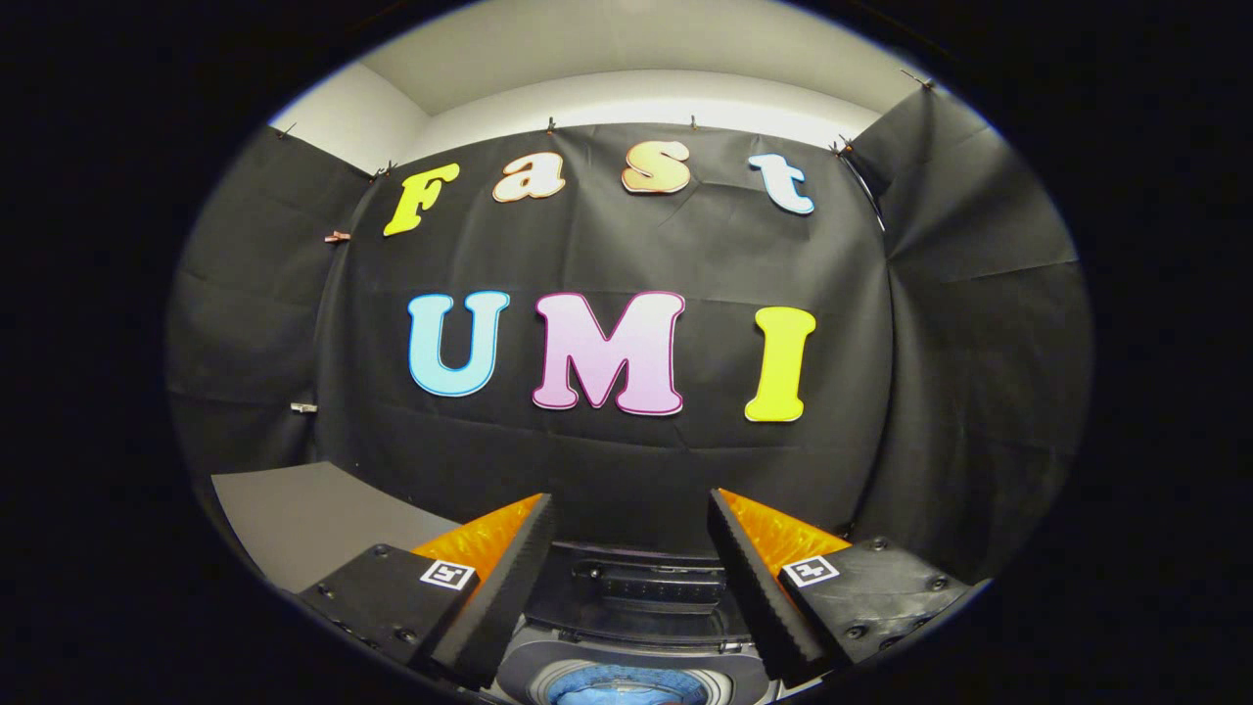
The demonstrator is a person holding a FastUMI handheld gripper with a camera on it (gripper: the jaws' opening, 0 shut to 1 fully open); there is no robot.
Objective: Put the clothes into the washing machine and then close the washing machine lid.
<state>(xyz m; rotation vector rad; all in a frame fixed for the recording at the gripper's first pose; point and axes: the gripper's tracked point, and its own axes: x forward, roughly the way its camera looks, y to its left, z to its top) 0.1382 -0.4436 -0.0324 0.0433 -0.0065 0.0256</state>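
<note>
Grey tabletop, black cloth wall

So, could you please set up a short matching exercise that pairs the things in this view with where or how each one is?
Things:
1. gripper
2. blue clothes
3. washing machine lid
4. grey table surface

States or places:
A. beside the machine, beyond one finger
B. raised, behind the drum opening
C. open, holding nothing
D. inside the drum, below the fingers

Pairs: 1-C, 2-D, 3-B, 4-A
</note>
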